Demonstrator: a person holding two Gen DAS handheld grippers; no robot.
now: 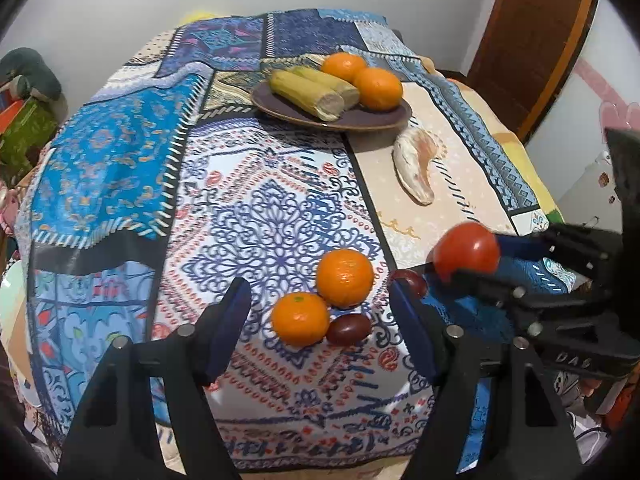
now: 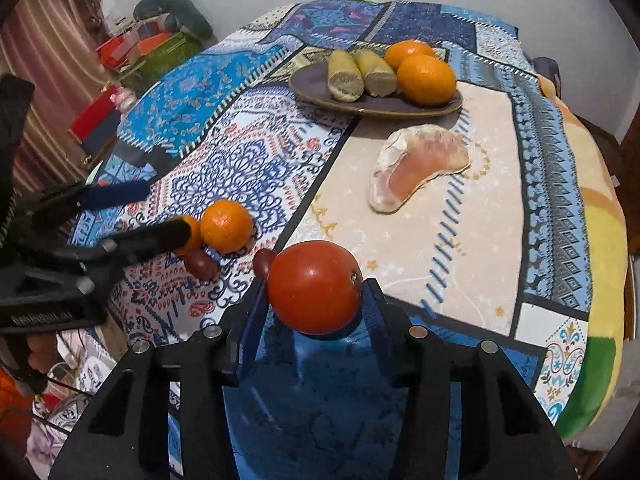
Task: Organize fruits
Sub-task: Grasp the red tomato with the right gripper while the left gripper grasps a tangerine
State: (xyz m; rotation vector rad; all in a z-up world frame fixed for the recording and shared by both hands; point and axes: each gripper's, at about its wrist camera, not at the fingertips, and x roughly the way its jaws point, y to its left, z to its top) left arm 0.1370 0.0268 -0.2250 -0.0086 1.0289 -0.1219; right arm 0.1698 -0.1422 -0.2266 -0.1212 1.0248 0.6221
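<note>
My right gripper is shut on a red tomato, held just above the patterned tablecloth; the tomato also shows at the right of the left wrist view. My left gripper stands open low over the cloth. Between its fingers lie two oranges and a small dark red fruit, none touched by the pads. A second dark red fruit sits by the right finger. A brown plate at the back holds two corn pieces and two oranges.
A peeled pomelo segment lies on the beige patch in front of the plate. The table edge drops off at the near side and at the right, over a yellow blanket. Boxes and clutter stand beyond the left edge.
</note>
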